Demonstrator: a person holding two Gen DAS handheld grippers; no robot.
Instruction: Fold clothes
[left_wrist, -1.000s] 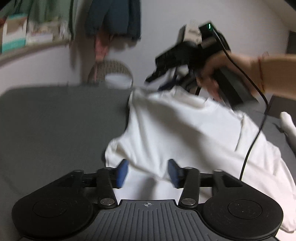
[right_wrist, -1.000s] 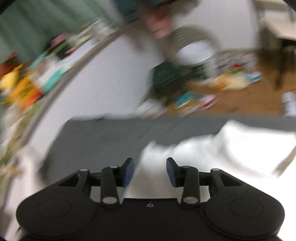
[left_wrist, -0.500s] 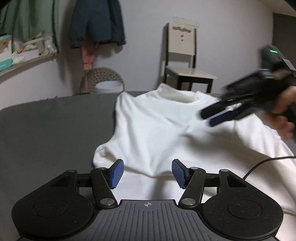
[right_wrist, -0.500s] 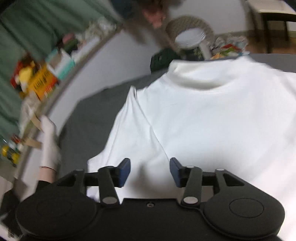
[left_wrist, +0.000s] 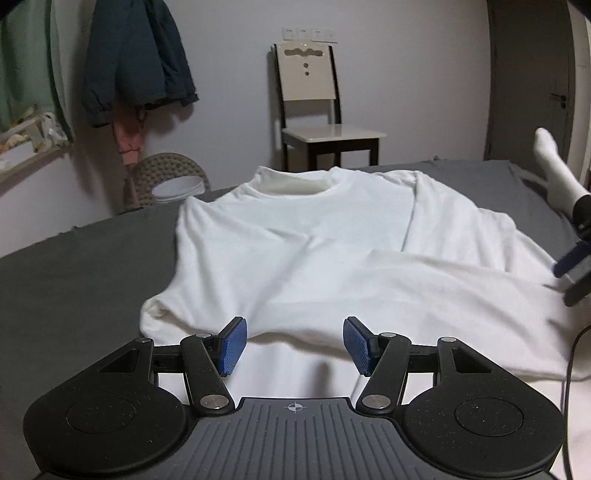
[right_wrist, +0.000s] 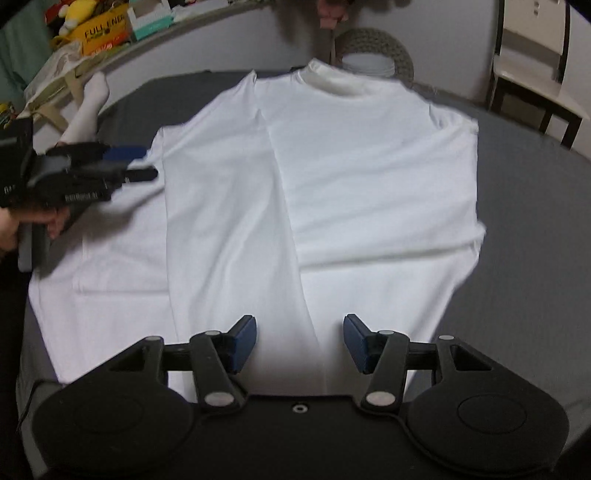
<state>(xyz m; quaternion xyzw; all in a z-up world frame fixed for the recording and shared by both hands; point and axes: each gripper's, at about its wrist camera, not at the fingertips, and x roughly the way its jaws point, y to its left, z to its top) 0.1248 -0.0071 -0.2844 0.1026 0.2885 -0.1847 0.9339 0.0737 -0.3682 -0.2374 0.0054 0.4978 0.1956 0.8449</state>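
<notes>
A white long-sleeved shirt (left_wrist: 314, 251) lies spread on the grey bed (left_wrist: 81, 266), collar at the far end. In the right wrist view the shirt (right_wrist: 351, 184) has one side laid over the body, with a long fold running down its middle. My left gripper (left_wrist: 293, 345) is open just above the near edge of the cloth, nothing between its pads. It also shows as the left gripper (right_wrist: 144, 164) beside the shirt's left edge, held by a hand. My right gripper (right_wrist: 299, 347) is open over the hem and holds nothing. The right gripper (left_wrist: 565, 277) also appears at that view's right border.
A chair (left_wrist: 325, 110) and a woven basket (left_wrist: 166, 181) stand beyond the bed against the wall, with a dark jacket (left_wrist: 136, 62) hanging above. A socked foot (left_wrist: 554, 166) rests on the bed's right side. A shelf of boxes (right_wrist: 103, 33) runs along the wall.
The right gripper has swung away from the collar to the shirt's near side. The shirt has settled flat on the bed. My left gripper's fingers stand a little wider apart.
</notes>
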